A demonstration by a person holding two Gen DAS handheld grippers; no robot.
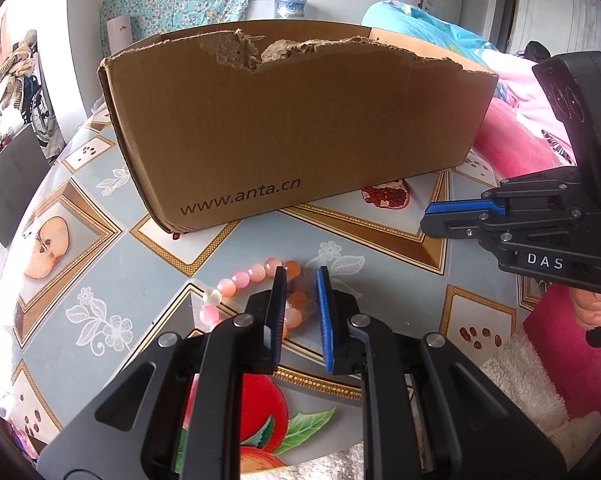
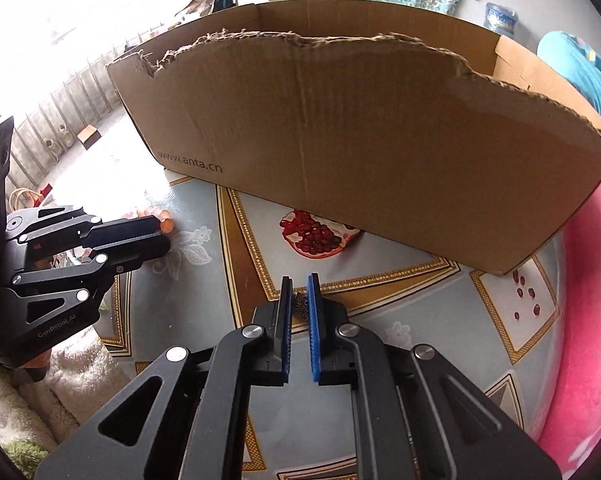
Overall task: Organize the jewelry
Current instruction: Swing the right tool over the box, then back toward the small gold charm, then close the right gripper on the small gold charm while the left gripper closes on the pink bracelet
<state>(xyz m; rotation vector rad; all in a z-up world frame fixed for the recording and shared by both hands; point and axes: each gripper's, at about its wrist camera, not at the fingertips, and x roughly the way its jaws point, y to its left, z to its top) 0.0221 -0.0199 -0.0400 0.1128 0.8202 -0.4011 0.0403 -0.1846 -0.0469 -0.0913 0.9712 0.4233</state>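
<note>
Torn cardboard box (image 1: pixel 292 128) stood at far side of fruit-print tablecloth (image 1: pixel 100 264), open top.

Pink bead bracelet (image 1: pixel 252 280) lay near, left gripper (image 1: pixel 300 280) fingers narrowly apart, straddling beads; grip on them unclear.

Right gripper (image 2: pixel 299 288) fingers clamped on small filigree ornament (image 2: pixel 299 303).

Step in hand: pickup. Next move likely called for lift over torn rim, release inside box.

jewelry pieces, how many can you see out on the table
2. A pink bead bracelet lies in front of the cardboard box, at the left gripper. A small dark metal ornament sits between the right gripper fingers. The box interior is hidden.
</note>
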